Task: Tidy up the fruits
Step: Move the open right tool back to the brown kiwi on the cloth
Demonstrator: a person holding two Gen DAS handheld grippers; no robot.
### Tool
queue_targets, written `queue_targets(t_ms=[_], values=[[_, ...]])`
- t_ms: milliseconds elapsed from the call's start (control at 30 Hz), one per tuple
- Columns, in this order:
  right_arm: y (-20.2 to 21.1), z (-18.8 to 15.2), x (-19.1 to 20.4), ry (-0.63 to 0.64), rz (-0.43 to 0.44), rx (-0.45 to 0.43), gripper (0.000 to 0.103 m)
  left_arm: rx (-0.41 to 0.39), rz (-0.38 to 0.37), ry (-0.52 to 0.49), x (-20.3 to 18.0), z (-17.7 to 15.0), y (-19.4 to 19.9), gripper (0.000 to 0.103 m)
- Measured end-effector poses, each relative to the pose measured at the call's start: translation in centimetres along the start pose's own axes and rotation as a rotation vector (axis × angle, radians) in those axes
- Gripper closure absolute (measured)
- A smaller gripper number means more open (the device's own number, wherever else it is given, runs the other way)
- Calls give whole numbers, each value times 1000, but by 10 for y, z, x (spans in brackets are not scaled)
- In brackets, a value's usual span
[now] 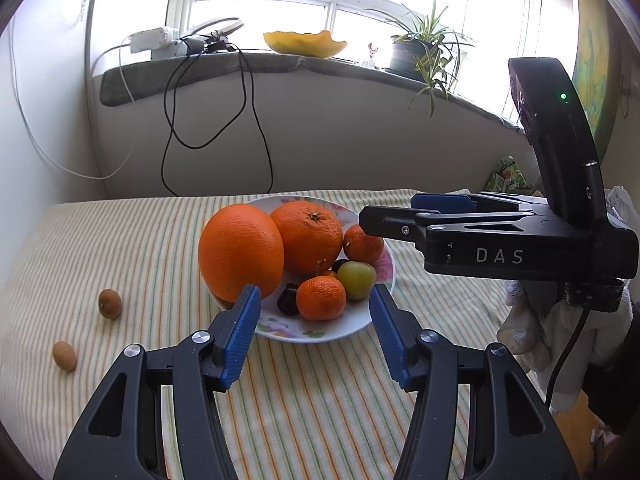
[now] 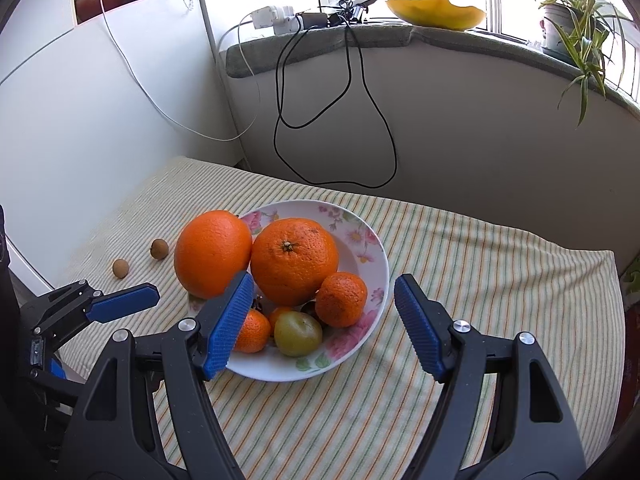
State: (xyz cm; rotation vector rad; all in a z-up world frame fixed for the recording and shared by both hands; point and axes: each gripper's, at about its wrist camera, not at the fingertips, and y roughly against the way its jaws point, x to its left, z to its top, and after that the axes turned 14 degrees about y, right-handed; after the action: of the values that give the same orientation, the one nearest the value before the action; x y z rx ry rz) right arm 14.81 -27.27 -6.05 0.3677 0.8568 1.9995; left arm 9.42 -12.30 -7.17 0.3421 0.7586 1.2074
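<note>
A floral white plate (image 1: 344, 330) (image 2: 376, 264) holds two big oranges (image 1: 240, 252) (image 2: 294, 260), two small mandarins (image 1: 321, 298) (image 2: 341, 299), a green plum (image 1: 356, 280) (image 2: 298, 334) and dark cherries (image 1: 288, 300). Two small brown longans (image 1: 110, 304) (image 2: 159, 248) lie on the striped cloth left of the plate. My left gripper (image 1: 314, 320) is open and empty, just in front of the plate. My right gripper (image 2: 324, 320) is open and empty, above the plate's near side; it also shows in the left wrist view (image 1: 384, 216) by the far mandarin.
The striped cloth (image 1: 304, 400) covers the table. A wall and a windowsill with black cables (image 2: 340, 120), a melon half (image 1: 306, 44) and a potted plant (image 1: 416, 56) stand behind. A green packet (image 1: 508, 176) lies at far right.
</note>
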Motion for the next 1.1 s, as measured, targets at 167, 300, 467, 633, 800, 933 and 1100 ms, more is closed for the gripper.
queue_targets(t_ms=[167,300,467,633,800,933,1100], values=[[5,4,10,12,4,-10,27,-16,4,10,6,-2,10,47],[6,9,20,28,8,-14,27,-33,10,22,13,-2,19,47],[6,16,35,49,21,-17,27,-49,20,48,24,-3,28,47],[5,24,51,68,39,-24,27,-61,32,66,35,-4,36,47],[2,33,68,88,59,-27,27,-72,46,84,48,-5,43,47],[-3,39,83,109,74,-27,27,-80,61,104,61,-6,49,47],[-10,47,102,129,102,-27,27,-87,92,136,85,-10,57,47]])
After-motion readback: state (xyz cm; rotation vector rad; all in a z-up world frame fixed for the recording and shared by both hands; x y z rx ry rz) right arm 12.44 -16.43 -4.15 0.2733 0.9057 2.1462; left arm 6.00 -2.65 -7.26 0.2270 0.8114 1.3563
